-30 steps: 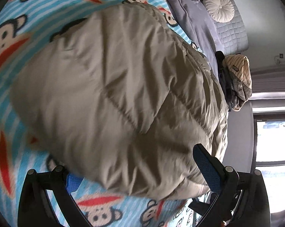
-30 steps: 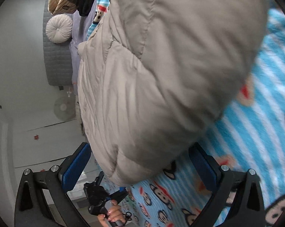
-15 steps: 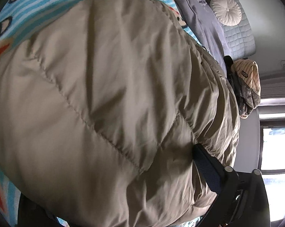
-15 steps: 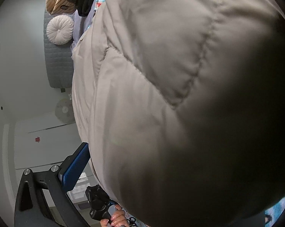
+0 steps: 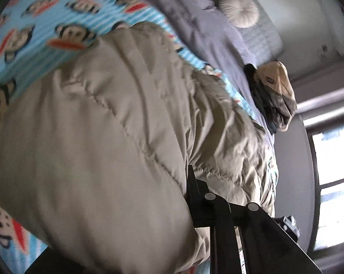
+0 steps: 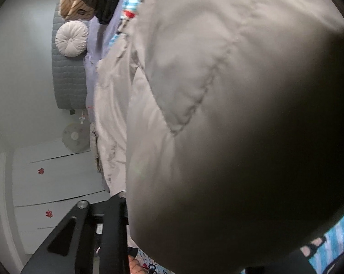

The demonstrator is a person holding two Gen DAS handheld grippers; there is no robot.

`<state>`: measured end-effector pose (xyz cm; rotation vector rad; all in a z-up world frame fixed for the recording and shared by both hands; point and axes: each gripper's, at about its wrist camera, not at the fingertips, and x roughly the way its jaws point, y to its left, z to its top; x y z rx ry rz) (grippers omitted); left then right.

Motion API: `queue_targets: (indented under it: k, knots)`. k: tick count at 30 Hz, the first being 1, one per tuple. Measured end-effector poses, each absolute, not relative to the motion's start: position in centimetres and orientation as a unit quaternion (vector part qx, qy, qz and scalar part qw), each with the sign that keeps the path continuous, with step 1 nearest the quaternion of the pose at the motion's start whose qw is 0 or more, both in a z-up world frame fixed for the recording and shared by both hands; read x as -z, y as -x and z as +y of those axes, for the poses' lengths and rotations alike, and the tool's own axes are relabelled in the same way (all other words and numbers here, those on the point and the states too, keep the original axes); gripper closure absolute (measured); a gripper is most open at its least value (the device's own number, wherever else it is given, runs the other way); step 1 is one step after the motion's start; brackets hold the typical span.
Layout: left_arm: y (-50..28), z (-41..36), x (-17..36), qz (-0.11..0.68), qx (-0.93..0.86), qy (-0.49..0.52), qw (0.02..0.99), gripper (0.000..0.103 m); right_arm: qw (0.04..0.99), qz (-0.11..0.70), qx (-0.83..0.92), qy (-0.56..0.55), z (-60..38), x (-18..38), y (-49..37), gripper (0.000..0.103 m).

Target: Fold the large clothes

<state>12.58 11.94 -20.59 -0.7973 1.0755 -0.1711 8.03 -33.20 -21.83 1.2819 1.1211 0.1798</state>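
Note:
A beige quilted puffy jacket (image 5: 108,141) lies on a blue striped monkey-print blanket (image 5: 46,11) and fills most of both views. My left gripper (image 5: 168,182) is closing on a thick fold at the jacket's near edge. Only its right finger (image 5: 191,187) shows, pressed into the fabric; the other is buried under the padding. In the right wrist view the jacket (image 6: 217,114) bulges close to the lens. My right gripper (image 6: 169,196) is closing on it too, with its left finger (image 6: 120,199) against the fabric and its right finger hidden.
A lilac duvet (image 5: 194,22), a round white cushion (image 5: 239,9) and a grey quilted headboard (image 6: 68,80) lie at the bed's far end. A pile of striped and dark clothes (image 5: 274,96) sits beyond the jacket. A window (image 5: 334,182) and white cabinets (image 6: 53,178) flank the bed.
Both grippers went from wide open around the jacket's edge to closed on it. The jacket fold has lifted toward both cameras, and the left view has tilted.

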Motion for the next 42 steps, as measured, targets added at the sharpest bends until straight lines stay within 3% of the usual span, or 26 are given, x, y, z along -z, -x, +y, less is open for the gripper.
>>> queue_targets:
  k: [10,23,26,30,32,36,42]
  knots:
    - [-5.3,13.3,16.6,0.518,0.133,0.335,0.776,0.081,0.659,0.506,-0.098,-0.548,-33.3,18.3,-2.4,0.075]
    - [6.5,14.7,19.2,0.594,0.131,0.310,0.731,0.081,0.641,0.557,-0.061,-0.525,-34.3,19.0,7.4,0.075]
    - [7.4,14.1,20.1,0.611,0.092,0.283,0.734,0.075,0.624,0.571,-0.046,-0.531,-34.7,20.7,7.3,0.071]
    - [8.6,13.9,20.1,0.618,0.034,0.272,0.737,0.059,0.611,0.585,-0.049,-0.531,-35.3,21.2,7.6,0.064]
    - [9.5,14.2,19.9,0.623,0.018,0.265,0.736,0.059,0.613,0.594,-0.049,-0.518,-35.5,20.8,7.6,0.059]
    - [11.8,16.2,17.3,0.622,-0.013,0.225,0.750,0.059,0.618,0.626,-0.039,-0.473,-36.0,19.1,7.9,0.041]
    - [13.0,18.0,12.5,0.581,-0.063,0.163,0.795,0.059,0.681,0.616,-0.016,-0.396,-38.3,14.2,9.9,0.038]
